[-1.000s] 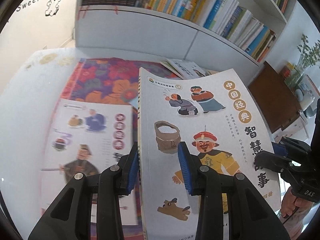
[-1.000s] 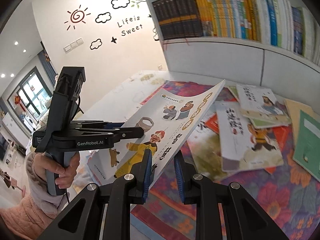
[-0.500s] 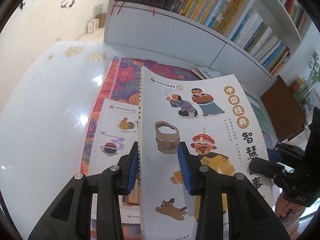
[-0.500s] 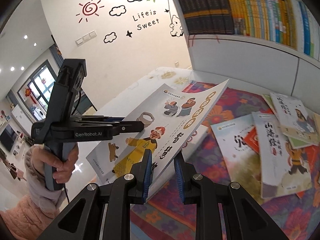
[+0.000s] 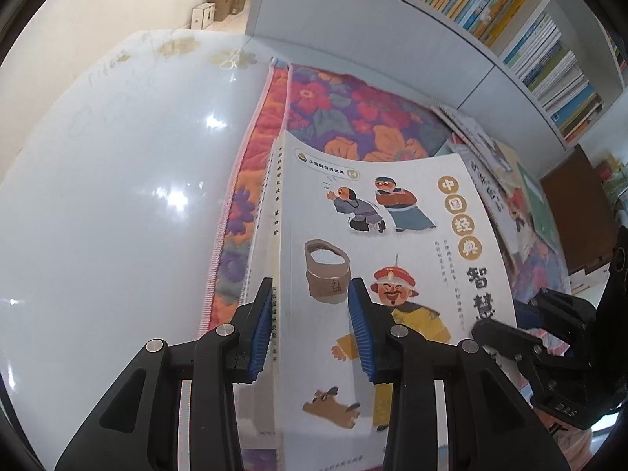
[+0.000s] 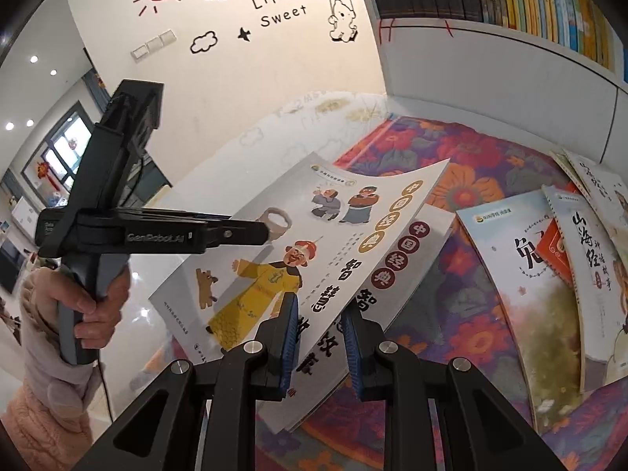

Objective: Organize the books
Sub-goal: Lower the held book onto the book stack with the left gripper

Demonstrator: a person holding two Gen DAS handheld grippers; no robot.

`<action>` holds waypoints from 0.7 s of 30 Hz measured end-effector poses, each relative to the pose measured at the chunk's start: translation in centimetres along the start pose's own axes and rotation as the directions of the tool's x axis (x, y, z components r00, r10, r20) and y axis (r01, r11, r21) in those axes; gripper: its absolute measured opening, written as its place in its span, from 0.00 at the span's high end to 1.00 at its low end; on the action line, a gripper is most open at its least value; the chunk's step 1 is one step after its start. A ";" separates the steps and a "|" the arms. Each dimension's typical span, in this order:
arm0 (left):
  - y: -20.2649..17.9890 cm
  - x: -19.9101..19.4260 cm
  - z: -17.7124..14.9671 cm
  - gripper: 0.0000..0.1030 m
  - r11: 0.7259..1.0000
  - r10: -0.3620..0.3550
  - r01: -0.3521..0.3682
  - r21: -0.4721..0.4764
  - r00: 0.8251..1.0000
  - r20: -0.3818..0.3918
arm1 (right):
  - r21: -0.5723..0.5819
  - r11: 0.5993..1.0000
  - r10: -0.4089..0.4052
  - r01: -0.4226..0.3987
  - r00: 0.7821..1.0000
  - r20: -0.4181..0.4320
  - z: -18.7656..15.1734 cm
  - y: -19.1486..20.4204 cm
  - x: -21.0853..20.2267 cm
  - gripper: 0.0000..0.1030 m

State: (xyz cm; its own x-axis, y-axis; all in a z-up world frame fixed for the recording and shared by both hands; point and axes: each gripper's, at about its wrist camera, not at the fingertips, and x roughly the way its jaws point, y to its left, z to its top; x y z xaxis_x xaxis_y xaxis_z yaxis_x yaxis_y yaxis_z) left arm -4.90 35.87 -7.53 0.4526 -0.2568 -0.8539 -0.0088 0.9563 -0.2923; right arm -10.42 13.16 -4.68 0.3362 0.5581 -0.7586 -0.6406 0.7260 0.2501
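Two handheld black grippers with blue pads are carrying a thin white picture book with a yellow-robed cartoon figure on its cover above a floral quilted mat on a glossy white table. The left gripper is clamping the book at its spine edge, its jaws nearly together; the right gripper is pinching the opposite edge, jaws likewise nearly together. The book is hanging tilted just over a second matching white book lying on the mat. More picture books are lying scattered to the right, below a white bookshelf. A gloved hand is gripping the left tool's handle.
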 end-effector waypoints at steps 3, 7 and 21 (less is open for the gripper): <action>0.5 0.6 0.0 0.68 1.000 0.023 -0.023 0.012 1.000 -0.009 | 0.003 0.999 -0.041 0.041 0.999 -0.011 -0.1 0.0 1.1 0.79; 0.7 0.8 0.3 0.68 0.999 0.033 -0.033 0.023 0.999 0.003 | 0.019 0.998 -0.059 0.059 0.998 -0.001 -0.4 -0.3 1.5 0.79; 1.0 1.1 0.7 0.68 0.997 0.073 -0.073 0.022 0.997 -0.003 | 0.074 0.997 -0.009 0.013 0.999 -0.054 -1.2 -1.3 3.2 0.77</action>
State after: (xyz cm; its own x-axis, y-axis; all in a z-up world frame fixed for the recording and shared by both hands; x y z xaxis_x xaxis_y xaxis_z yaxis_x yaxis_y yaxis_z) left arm -3.77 36.69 -8.45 0.4478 -0.1868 -0.8744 -0.0224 0.9753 -0.2198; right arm -9.31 13.52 -8.17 0.3044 0.5291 -0.7920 -0.5834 0.7609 0.2841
